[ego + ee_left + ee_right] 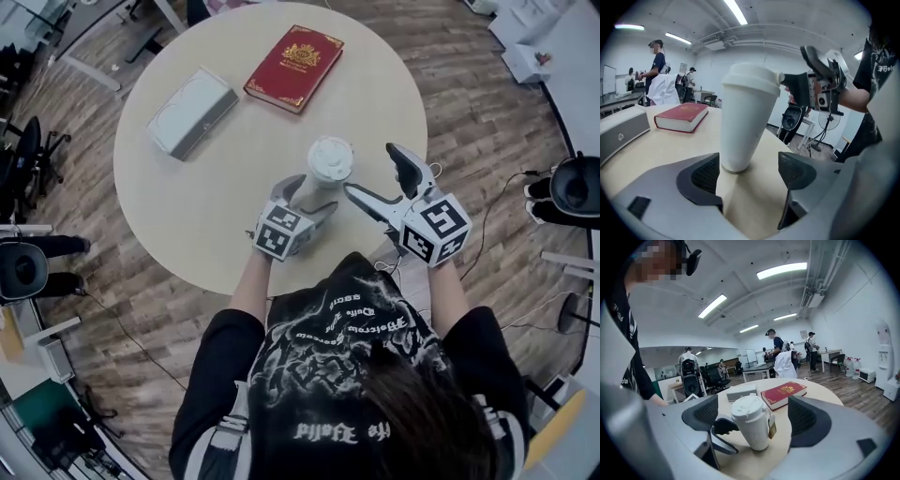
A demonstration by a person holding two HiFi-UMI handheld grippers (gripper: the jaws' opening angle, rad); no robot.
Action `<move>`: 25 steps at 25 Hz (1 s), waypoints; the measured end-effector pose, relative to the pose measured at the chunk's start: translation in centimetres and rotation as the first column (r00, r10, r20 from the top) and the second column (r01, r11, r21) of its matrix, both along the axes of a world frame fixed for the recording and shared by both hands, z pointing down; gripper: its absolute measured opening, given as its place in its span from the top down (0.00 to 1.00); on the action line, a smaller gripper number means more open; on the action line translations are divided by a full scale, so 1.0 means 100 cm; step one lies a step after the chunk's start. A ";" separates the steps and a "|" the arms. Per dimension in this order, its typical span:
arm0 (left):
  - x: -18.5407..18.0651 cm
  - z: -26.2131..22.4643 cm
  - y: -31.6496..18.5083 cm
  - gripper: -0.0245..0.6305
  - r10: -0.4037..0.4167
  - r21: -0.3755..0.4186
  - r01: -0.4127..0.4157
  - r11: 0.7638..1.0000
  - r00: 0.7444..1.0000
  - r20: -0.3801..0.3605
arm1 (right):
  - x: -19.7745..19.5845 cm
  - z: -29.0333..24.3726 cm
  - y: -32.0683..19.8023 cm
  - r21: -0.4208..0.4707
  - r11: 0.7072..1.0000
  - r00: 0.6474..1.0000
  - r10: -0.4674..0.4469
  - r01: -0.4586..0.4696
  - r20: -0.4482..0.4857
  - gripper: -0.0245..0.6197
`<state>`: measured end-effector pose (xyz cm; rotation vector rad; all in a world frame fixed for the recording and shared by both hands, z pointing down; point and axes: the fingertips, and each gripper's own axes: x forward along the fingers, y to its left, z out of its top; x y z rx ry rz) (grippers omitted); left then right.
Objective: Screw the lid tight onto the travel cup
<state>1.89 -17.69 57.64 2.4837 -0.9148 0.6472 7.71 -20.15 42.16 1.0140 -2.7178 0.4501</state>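
A white travel cup [323,183] stands upright on the round table [187,216], with its white lid [330,157] sitting on top. My left gripper [309,199] is open at the cup's base on the near left, one jaw on each side and neither pad touching. In the left gripper view the cup [743,126] rises just beyond the open left gripper [751,174]. My right gripper [380,178] hangs open to the right of the cup, apart from it. The right gripper view frames the cup [753,427] and lid [747,408] between its wide jaws.
A red hardback book [294,67] and a grey box [192,112] lie at the far side of the table. A small brown tag [773,429] hangs on the cup. Chairs, desks and people stand in the room behind.
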 end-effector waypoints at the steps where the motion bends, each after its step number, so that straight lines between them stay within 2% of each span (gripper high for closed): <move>1: -0.002 -0.006 0.004 0.36 -0.023 0.011 0.023 1.000 0.999 -0.026 | 0.003 0.003 0.005 0.003 1.000 1.000 0.007 -0.007 0.004 0.24; 5: -0.011 -0.034 0.017 0.36 -0.128 0.076 0.137 0.988 0.985 -0.115 | 0.023 0.027 0.023 -0.006 0.995 0.995 0.102 -0.102 0.009 0.26; 8: -0.024 -0.052 0.030 0.36 -0.222 0.138 0.243 0.960 0.963 -0.154 | 0.034 0.053 0.039 -0.017 0.989 0.989 0.146 -0.147 -0.033 0.26; 10: -0.030 -0.059 0.039 0.36 -0.265 0.150 0.294 0.944 0.946 -0.186 | 0.037 0.074 0.050 -0.041 0.987 0.985 0.152 -0.155 -0.081 0.26; 12: -0.032 -0.062 0.048 0.36 -0.280 0.151 0.312 0.938 0.939 -0.200 | 0.039 0.092 0.062 -0.073 0.985 0.982 0.150 -0.159 -0.117 0.26; 16: -0.032 -0.064 0.053 0.36 -0.284 0.165 0.316 0.934 0.939 -0.192 | 0.038 0.099 0.072 -0.089 0.983 0.982 0.150 -0.161 -0.116 0.27; 17: -0.031 -0.065 0.053 0.36 -0.279 0.166 0.311 0.936 0.941 -0.191 | 0.037 0.097 0.072 -0.079 0.984 0.982 0.149 -0.159 -0.116 0.29; 20: -0.027 -0.070 0.055 0.39 -0.264 0.177 0.296 0.939 0.947 -0.183 | 0.036 0.088 0.072 -0.039 0.988 0.983 0.142 -0.147 -0.120 0.50; 21: -0.027 -0.073 0.056 0.44 -0.270 0.183 0.304 0.935 0.944 -0.189 | 0.035 0.084 0.072 -0.026 0.989 0.982 0.143 -0.147 -0.120 0.58; 23: -0.029 -0.079 0.055 0.66 -0.296 0.190 0.338 0.922 0.930 -0.217 | 0.033 0.079 0.071 -0.007 0.989 0.983 0.144 -0.146 -0.115 0.68; 25: -0.032 -0.082 0.054 0.77 -0.317 0.187 0.366 0.912 0.916 -0.245 | 0.029 0.076 0.069 0.006 0.990 0.983 0.141 -0.141 -0.114 0.78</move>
